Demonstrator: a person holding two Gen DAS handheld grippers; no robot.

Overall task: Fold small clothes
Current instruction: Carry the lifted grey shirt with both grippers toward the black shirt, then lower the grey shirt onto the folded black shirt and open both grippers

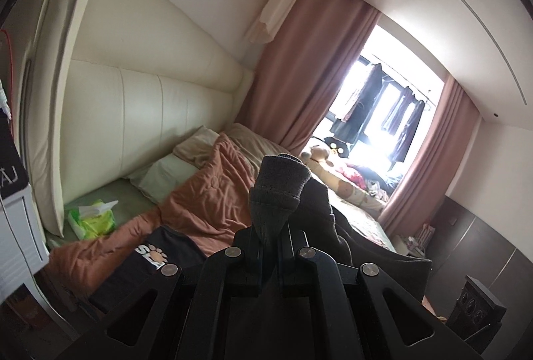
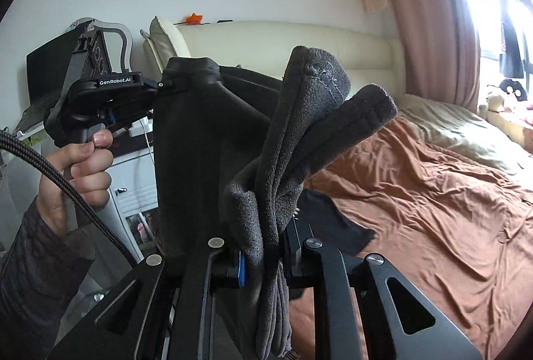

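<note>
Bedroom, rust quilt (image 2: 433, 193) on the bed — both grippers clamp 1 dark garment (image 2: 186, 143) in mid-air: left gripper (image 2: 163, 85) pinches its corner, right gripper (image 2: 266, 260) its bunched edge.

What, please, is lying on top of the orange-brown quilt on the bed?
A black T-shirt with a white-and-tan paw print lies on the orange-brown quilt. Its lower part is covered by the left claw, and the quilt hides the bed beneath.

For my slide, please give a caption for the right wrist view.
Both tongs, right and left, hold a dark grey garment in the air above a bed with an orange blanket.
</note>
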